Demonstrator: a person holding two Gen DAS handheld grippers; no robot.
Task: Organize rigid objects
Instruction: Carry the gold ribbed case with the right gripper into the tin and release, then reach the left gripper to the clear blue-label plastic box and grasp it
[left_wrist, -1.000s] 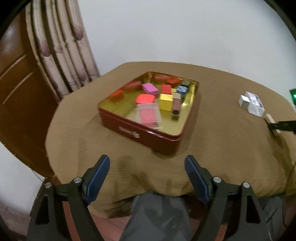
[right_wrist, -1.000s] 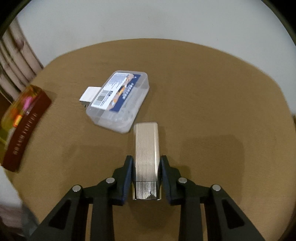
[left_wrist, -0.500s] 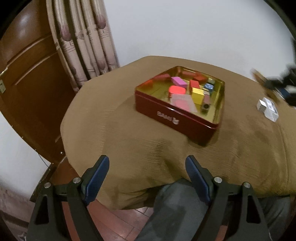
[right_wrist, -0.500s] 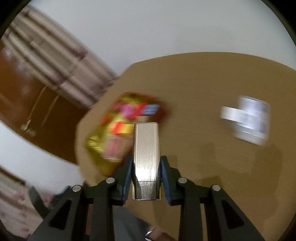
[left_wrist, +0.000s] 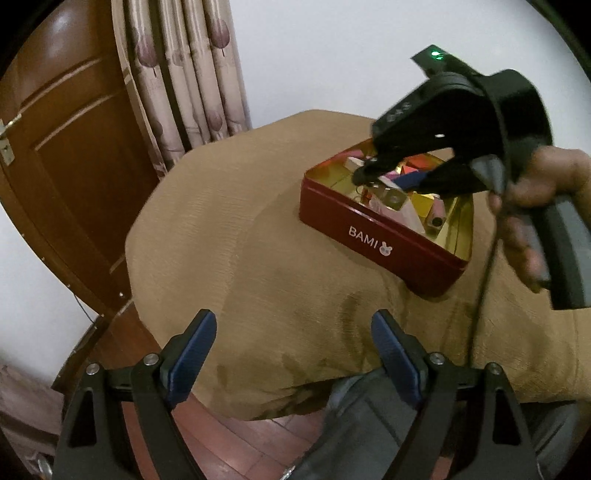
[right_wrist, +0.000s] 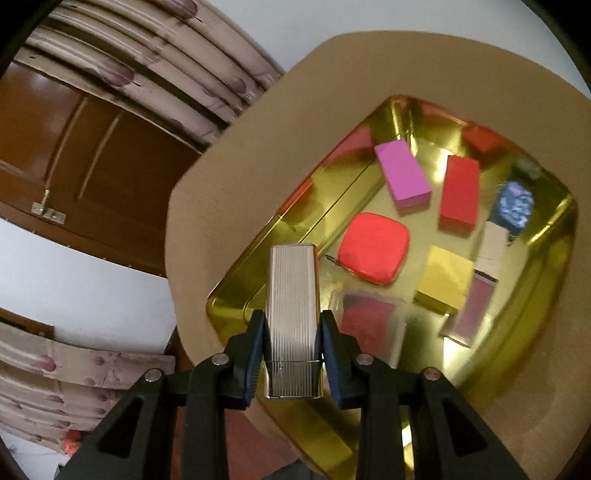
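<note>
My right gripper (right_wrist: 291, 354) is shut on a ribbed silver metal case (right_wrist: 292, 310) and holds it above the near left corner of the red tin (left_wrist: 373, 236), whose gold inside (right_wrist: 280, 273) holds several small blocks: a pink one (right_wrist: 402, 175), a red one (right_wrist: 460, 192), a rounded red one (right_wrist: 373, 251), a yellow one (right_wrist: 445, 278). In the left wrist view the right gripper (left_wrist: 391, 177) hovers over the tin. My left gripper (left_wrist: 293, 350) is open and empty, off the table's near edge.
The tin sits on a round table with a tan cloth (left_wrist: 258, 240). A wooden door (left_wrist: 66, 155) and curtain (left_wrist: 184, 74) stand to the left. The person's legs (left_wrist: 369, 424) are below the table edge.
My right gripper carried the silver case from beside the clear box over to above the tin. My left gripper swung left and pulled back, still open.
</note>
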